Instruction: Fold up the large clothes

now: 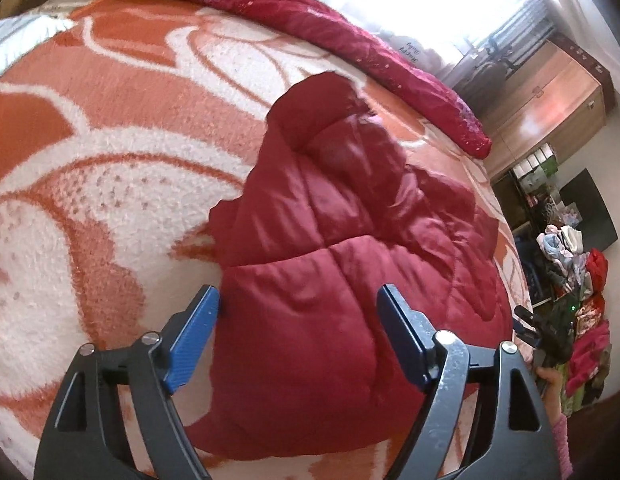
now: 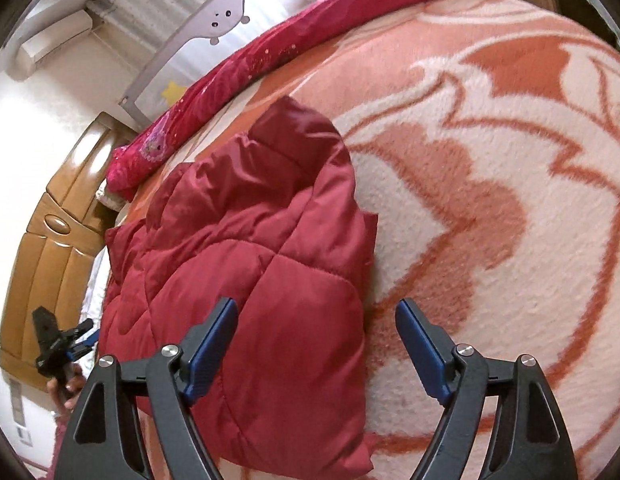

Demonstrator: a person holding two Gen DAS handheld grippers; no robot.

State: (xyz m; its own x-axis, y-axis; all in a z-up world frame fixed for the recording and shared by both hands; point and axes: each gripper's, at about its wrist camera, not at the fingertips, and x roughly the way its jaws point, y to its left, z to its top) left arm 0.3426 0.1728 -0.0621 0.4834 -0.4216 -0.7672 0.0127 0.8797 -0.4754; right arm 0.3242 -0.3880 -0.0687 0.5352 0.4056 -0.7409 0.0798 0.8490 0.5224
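A: Where's the jacket (image 1: 341,264)?

B: On the bed, lying on the orange-and-white blanket (image 1: 110,152). It's a red quilted one, already doubled into a thick, narrow bundle, with the near half laid over the rest.

A: So the folding's done?

B: Mostly, I'd say. The near end looks squared off, but the far end is rumpled, with a flap standing up. It may want one more fold or some smoothing.

A: And the grippers?

B: The left gripper (image 1: 298,300) hangs over the near end, jaws spread wide, nothing between the pads. The right gripper (image 2: 315,312) straddles the bundle's right edge, also released, gripping nothing.

A: Anything else around?

B: A pink quilt (image 2: 310,28) rolled along the far side, and a wooden cabinet (image 2: 50,248) beyond the bed.
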